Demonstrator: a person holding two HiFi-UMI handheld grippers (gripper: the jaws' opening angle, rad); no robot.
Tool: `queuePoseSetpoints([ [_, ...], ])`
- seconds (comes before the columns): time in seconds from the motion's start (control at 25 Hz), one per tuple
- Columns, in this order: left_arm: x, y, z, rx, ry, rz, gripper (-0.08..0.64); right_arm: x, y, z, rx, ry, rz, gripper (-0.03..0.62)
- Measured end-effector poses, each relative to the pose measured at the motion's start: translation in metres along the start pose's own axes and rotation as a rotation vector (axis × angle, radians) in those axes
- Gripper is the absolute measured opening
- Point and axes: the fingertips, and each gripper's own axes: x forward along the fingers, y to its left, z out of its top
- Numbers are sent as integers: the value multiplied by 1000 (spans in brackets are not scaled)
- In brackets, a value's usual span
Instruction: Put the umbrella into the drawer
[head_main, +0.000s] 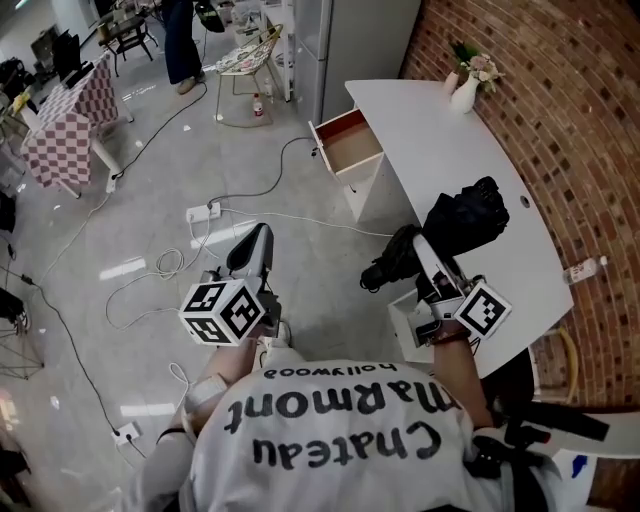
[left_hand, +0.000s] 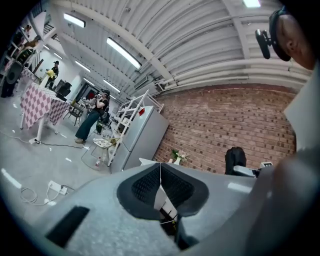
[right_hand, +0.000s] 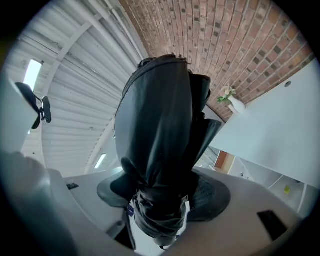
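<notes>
Folded umbrella (head_main: 462, 220), pinched in right gripper (head_main: 428, 262), over desk's (head_main: 440, 140) near edge; left gripper (head_main: 255, 250) pressed together, empty, beside desk. Step: carry. Next, probably: across to open drawer (head_main: 345, 142) at desk's far end.

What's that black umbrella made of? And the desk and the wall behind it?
The umbrella looks like thin black fabric, probably nylon or polyester: it creases and shows a soft sheen. The desk seems to be smooth, matte white laminate or painted board; which one is unclear. The wall is bare red brick with pale mortar lines.
</notes>
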Motion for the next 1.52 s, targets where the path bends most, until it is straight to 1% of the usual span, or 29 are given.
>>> queuePoseSetpoints([
  [0.12,24,23,32,18,-12,-33,17,37,8,11,9,-42,10,267],
  [0.32,54,68,81,51,-34,-69,17,97,21,15,-38,-76,-8,267],
  [0.44,68,97,100,59,-29,-89,17,133,28,10,-36,-91,-6,267],
  [0.56,79,120,116,59,-19,-151,15,167,33,-3,-25,-94,-5,267],
  [0.64,85,132,124,69,-16,-169,15,183,33,-10,-24,-91,-13,267],
  [0.8,94,151,121,82,9,-149,15,196,25,-21,4,-76,-39,267],
  [0.96,104,166,106,57,45,-126,15,201,9,-26,16,-59,-69,267],
  [1.08,113,172,99,37,51,-125,15,208,-1,-27,20,-48,-72,267],
  [1.28,139,182,101,28,61,-130,16,234,-24,-20,47,-44,-79,267],
  [1.36,153,190,105,24,56,-117,15,248,-36,-16,53,-39,-72,267],
  [1.52,193,200,121,31,10,-95,15,280,-64,7,49,-31,-51,267],
])
